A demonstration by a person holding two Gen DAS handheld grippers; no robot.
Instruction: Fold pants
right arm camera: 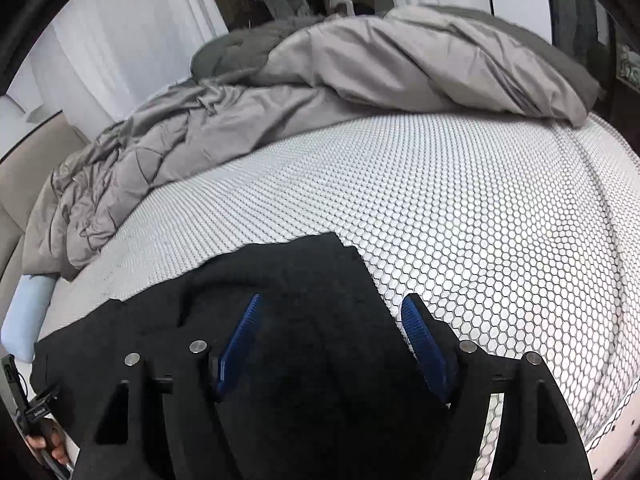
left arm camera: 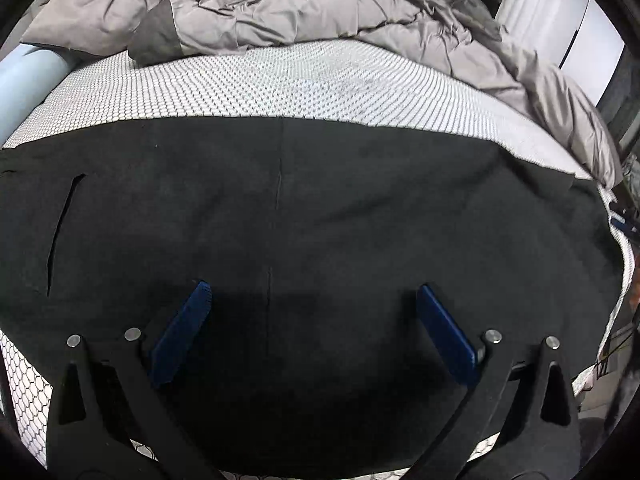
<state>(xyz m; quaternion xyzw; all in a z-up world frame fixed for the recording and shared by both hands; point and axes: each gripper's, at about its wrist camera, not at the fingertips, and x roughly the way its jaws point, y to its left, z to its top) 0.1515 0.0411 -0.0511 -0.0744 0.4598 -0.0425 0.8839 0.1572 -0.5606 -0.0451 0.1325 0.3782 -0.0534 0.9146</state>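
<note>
With both the left hand-held gripper (left arm camera: 312, 292) and right hand-held gripper (right arm camera: 332, 304) gaping, empty, low in frame over the black pants (left arm camera: 320, 208) spread mid-frame on the bed (right arm camera: 480, 200), could pinch one layer only, dragging toward the duvet (left arm camera: 300, 4) up top.

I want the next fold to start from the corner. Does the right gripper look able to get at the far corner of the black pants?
Probably yes. The right gripper is open over the black pants, and their far corner lies flat on the honeycomb mattress just ahead, with nothing between. The grey duvet sits well beyond.
</note>
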